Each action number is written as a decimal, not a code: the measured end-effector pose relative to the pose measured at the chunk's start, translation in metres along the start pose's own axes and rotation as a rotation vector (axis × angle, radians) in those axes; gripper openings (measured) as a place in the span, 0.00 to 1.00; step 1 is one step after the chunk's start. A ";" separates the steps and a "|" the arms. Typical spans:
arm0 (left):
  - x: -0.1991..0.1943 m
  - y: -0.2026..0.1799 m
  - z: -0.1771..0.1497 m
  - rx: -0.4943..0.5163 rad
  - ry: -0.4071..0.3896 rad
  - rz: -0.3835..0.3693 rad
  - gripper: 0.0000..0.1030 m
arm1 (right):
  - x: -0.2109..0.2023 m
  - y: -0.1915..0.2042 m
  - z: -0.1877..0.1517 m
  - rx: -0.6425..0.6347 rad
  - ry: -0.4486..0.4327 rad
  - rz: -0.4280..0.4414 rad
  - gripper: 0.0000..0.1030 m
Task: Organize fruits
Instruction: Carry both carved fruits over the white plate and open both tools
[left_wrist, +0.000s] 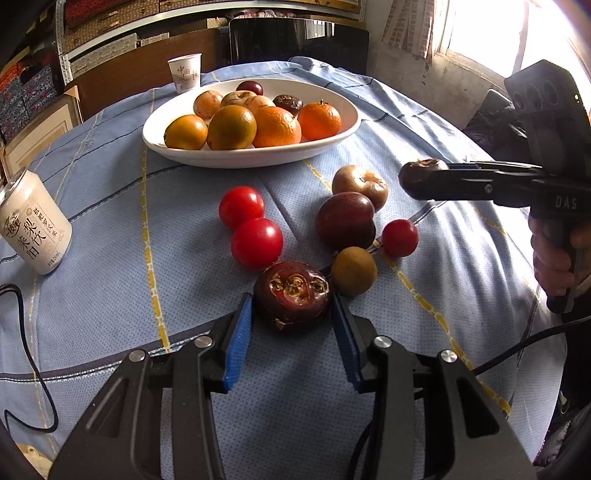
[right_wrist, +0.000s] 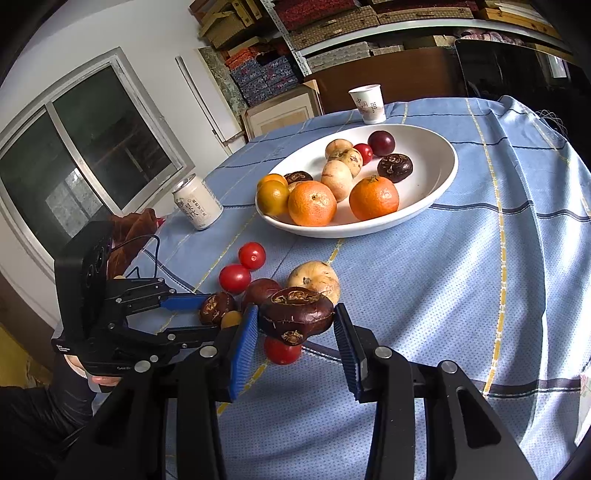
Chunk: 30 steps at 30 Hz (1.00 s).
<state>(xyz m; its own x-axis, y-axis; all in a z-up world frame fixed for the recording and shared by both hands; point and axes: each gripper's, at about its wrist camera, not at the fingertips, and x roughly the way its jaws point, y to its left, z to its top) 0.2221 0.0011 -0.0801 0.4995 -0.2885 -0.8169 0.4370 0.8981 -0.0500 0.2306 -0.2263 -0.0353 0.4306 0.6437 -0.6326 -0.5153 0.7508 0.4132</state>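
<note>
1. Blue cloth (left_wrist: 129, 229) with yellow and dark stripes covers the table; shelves of boxes and a window stand behind it.
2. A white bowl (left_wrist: 343, 127) sits toward the far side, holding oranges (left_wrist: 277, 127), pale fruits and dark ones.
3. A paper cup (left_wrist: 185, 72) stands just behind the bowl, and a drink can (left_wrist: 35, 225) stands off to the left, well apart from the loose fruit.
4. Loose fruit lies on the cloth in front of the bowl: three red tomatoes (left_wrist: 242, 206), a dark red plum (left_wrist: 345, 220), a pale round fruit (left_wrist: 360, 184) and a small brown one (left_wrist: 353, 271).
5. The left gripper (left_wrist: 292, 314) points down at a dark water chestnut (left_wrist: 292, 293) lying on the cloth beside the small brown fruit; its blue pads sit on either side, right against the chestnut.
6. The right gripper (right_wrist: 295, 328) is clamped on a second dark water chestnut (right_wrist: 297, 312), held above the cloth near the loose fruit.
7. A hand (left_wrist: 557, 258) grips the right gripper's handle at the right edge.
</note>
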 end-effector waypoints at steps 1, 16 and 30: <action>-0.001 0.000 0.000 0.000 -0.004 0.002 0.41 | 0.000 0.000 0.000 0.001 -0.001 0.004 0.41; -0.039 0.007 0.018 -0.045 -0.135 -0.033 0.41 | -0.003 -0.015 0.023 0.079 -0.112 0.083 0.41; 0.006 0.057 0.151 -0.182 -0.135 0.055 0.43 | 0.042 -0.030 0.084 0.072 -0.207 -0.055 0.45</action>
<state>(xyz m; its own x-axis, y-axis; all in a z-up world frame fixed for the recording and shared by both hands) 0.3627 0.0008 -0.0010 0.6199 -0.2685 -0.7373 0.2705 0.9551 -0.1204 0.3267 -0.2093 -0.0196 0.6036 0.6126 -0.5103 -0.4357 0.7894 0.4324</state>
